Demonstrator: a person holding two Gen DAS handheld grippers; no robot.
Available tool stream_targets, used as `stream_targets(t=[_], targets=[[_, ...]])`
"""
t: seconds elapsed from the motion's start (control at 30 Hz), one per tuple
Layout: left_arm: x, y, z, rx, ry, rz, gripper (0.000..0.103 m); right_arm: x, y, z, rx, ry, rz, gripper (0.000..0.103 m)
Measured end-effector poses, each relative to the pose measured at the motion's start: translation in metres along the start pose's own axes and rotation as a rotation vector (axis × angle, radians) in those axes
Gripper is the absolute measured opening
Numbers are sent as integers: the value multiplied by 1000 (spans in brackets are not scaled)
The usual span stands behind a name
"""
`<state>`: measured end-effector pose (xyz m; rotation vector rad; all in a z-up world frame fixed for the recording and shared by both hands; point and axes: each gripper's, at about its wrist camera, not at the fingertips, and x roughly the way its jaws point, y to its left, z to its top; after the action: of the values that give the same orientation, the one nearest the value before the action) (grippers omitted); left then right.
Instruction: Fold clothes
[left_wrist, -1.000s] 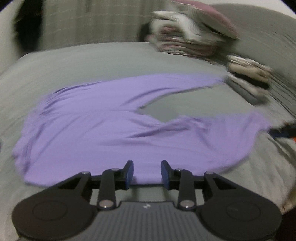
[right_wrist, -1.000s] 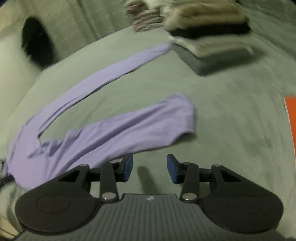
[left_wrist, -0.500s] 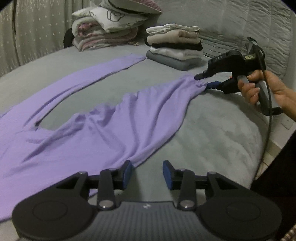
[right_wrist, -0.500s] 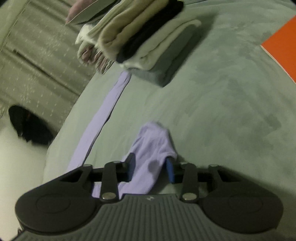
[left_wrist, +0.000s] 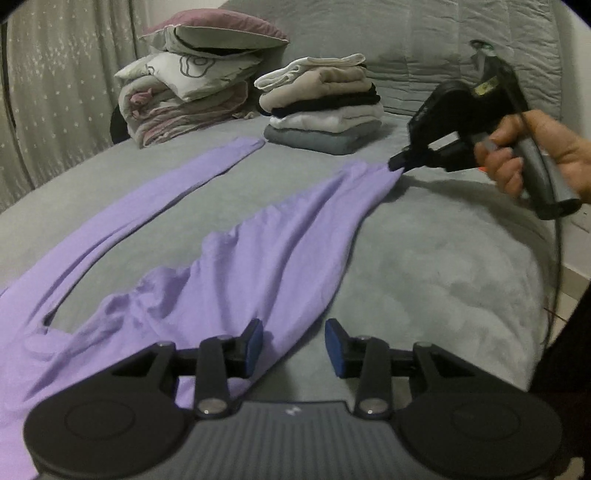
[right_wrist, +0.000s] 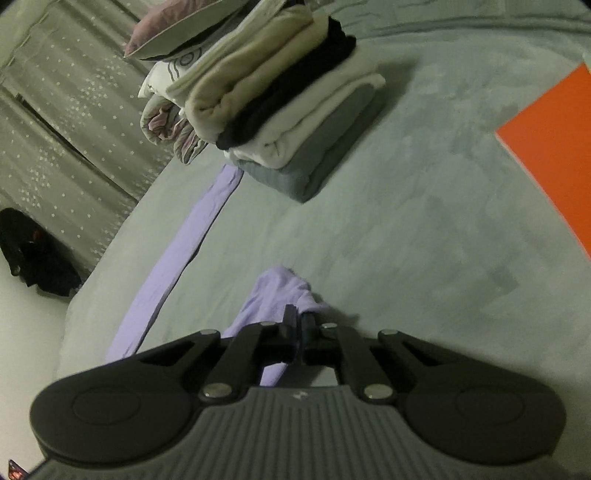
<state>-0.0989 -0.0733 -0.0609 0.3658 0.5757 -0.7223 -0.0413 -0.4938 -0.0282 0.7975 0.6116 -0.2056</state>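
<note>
A lilac pair of trousers (left_wrist: 236, 258) lies spread on the grey bed (left_wrist: 443, 266), its two legs reaching toward the back. My left gripper (left_wrist: 293, 341) is open, hovering over the near leg's edge close to the waist end. My right gripper (right_wrist: 298, 317) is shut on the cuff of the near leg (right_wrist: 284, 291); in the left wrist view it (left_wrist: 397, 164) pinches that cuff at the right. The far leg (right_wrist: 184, 240) lies flat toward the folded stack.
A stack of folded clothes (left_wrist: 325, 110) stands at the back of the bed, with a pile of pillows and bedding (left_wrist: 195, 85) to its left. An orange sheet (right_wrist: 554, 147) lies at the right. A curtain (right_wrist: 55, 129) hangs behind.
My right gripper has closed on the near leg's cuff, which lay between its open fingers half a second ago. My left gripper has swung right along the trousers and stays open.
</note>
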Motion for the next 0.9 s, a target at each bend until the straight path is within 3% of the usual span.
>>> stream_targets(t=[0.1, 0.13, 0.2, 0.57, 0.9], targets=[[4, -1, 4, -13, 0, 18, 19, -4, -3, 2, -16, -8, 0, 2], [5, -2, 5, -15, 0, 22, 8, -4, -4, 4, -18, -8, 2, 2], [7, -3, 9, -22, -2, 29, 2, -6, -5, 4, -22, -10, 3, 2], [-11, -2, 19, -108, -36, -114, 1, -42, -3, 9, -135, -60, -54, 2], [-6, -14, 4, -60, 41, -187, 2, -59, -14, -13, -336, 60, -186, 2]])
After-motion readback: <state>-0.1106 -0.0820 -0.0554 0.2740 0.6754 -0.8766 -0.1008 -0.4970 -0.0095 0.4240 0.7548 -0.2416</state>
